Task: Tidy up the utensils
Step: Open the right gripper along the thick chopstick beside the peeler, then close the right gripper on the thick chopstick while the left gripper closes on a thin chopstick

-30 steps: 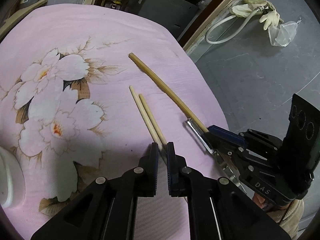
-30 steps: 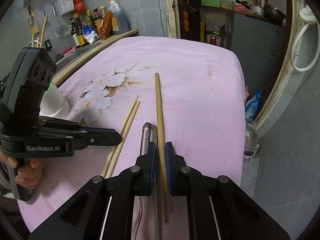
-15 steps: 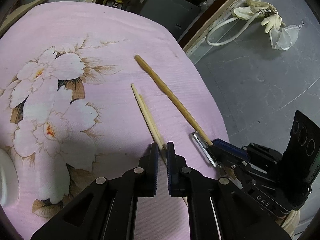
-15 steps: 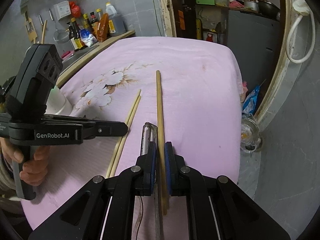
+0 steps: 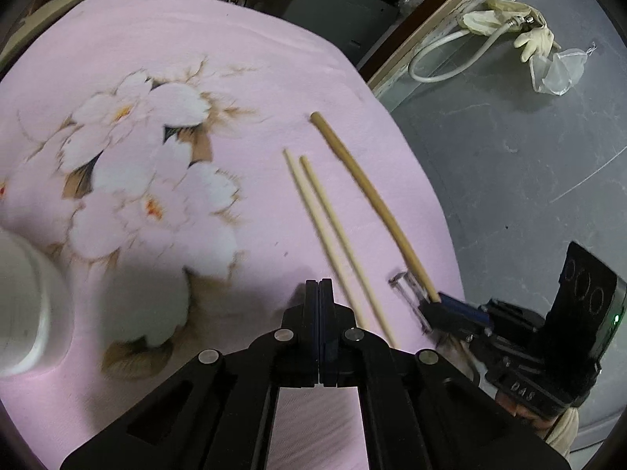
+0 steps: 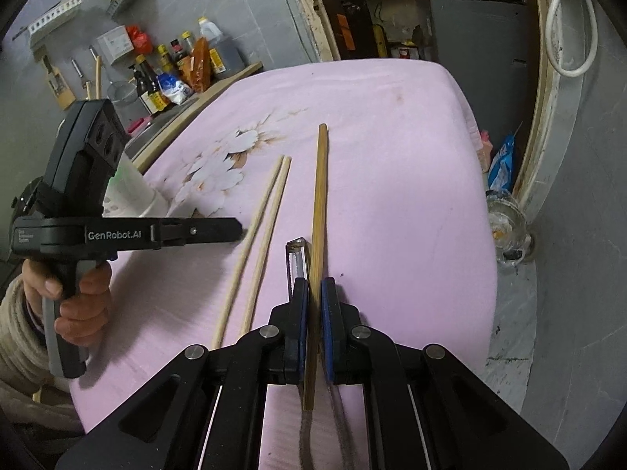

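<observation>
Two pale chopsticks [image 5: 333, 235] [image 6: 262, 235] lie side by side on the pink flowered cloth [image 5: 156, 39]. My left gripper [image 5: 319, 293] [image 6: 235, 229] sits just left of their near ends; its jaws are closing and meet with nothing between them. A thicker brown bamboo stick [image 5: 368, 192] [image 6: 319, 203] runs along the cloth to the right of the pair. My right gripper [image 6: 313, 293] [image 5: 435, 301] is shut on that stick near its close end. A metal peeler [image 6: 296, 258] [image 5: 407, 290] lies against the stick by the right gripper's left finger.
A white cup [image 5: 19, 305] [image 6: 133, 192] stands on the cloth at the left. The cloth's right edge [image 6: 482, 196] drops to a grey floor, where a glass jar [image 6: 505, 219] sits. Bottles [image 6: 184, 66] line a shelf behind the table.
The left gripper held the near ends of the chopsticks; now it has slid left off them and its jaws have come together empty. The right gripper keeps its hold on the stick.
</observation>
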Available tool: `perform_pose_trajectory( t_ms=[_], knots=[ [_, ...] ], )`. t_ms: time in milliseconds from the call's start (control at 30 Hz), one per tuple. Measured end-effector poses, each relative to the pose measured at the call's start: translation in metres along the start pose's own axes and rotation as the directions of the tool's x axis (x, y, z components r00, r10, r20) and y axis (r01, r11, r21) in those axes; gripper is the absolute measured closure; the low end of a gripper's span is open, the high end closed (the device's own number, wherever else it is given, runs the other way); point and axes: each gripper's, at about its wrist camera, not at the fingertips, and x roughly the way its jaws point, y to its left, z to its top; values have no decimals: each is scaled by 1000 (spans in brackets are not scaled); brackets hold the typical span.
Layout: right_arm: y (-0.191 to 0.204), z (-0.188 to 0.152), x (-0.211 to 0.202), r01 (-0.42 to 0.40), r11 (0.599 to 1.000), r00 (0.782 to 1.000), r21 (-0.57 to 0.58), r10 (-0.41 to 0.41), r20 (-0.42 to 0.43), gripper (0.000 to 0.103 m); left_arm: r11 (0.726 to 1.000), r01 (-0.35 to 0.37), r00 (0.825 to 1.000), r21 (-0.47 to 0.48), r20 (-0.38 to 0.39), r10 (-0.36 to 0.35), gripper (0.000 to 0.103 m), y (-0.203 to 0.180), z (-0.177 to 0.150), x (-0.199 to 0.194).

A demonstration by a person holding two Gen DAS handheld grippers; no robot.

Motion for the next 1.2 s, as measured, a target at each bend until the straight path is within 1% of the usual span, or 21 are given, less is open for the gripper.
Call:
perform_pose_trajectory(
  t_ms=[67,133,267,333,367,400,467,567,633,700,767,867,1133,1200],
  knots=[
    [2,3,2,9,1000,1000,-16,-9,-11,98,1000,19,1000,-3,4,-19,103,1,0,0],
    [2,10,6,18,1000,1000,-20,-18,-17,97,998,58,998,-21,13,-57,103,2,0,-3],
    [-3,27,11,31,999,999,-32,-32,-8,95,997,71,996,-33,50,-69,103,3,2,-9],
    [-4,39,17,41,998,999,-47,-42,-16,90,998,59,997,-36,49,-57,103,3,3,-8],
    [-5,44,19,41,998,999,-51,-42,-17,86,998,54,998,-35,46,-53,103,3,3,-6],
    [-5,49,21,48,997,999,-57,-49,-16,84,998,53,998,-32,42,-51,103,2,3,-5],
    [-4,59,30,57,995,997,-84,-60,-39,82,999,43,998,-23,36,-42,103,1,3,-2],
    [-3,70,44,58,992,995,-113,-67,-74,82,999,38,998,-3,41,-38,103,-2,4,0],
    [0,75,51,78,986,992,-150,-91,-86,82,999,34,998,7,43,-35,101,-4,6,1],
    [-1,79,56,91,983,990,-158,-106,-93,85,999,31,999,16,38,-31,97,-7,7,3],
    [-3,81,57,92,983,990,-156,-107,-97,86,999,28,999,23,31,-28,94,-8,8,6],
    [-7,81,56,72,986,991,-148,-88,-103,86,1000,16,1000,23,18,-17,90,-8,9,11],
    [-9,82,57,56,987,990,-152,-74,-117,85,997,-61,998,43,7,61,90,-15,15,18],
    [-9,84,58,60,988,990,-145,-77,-118,88,995,-80,997,60,11,80,91,-17,14,19]
  ],
)
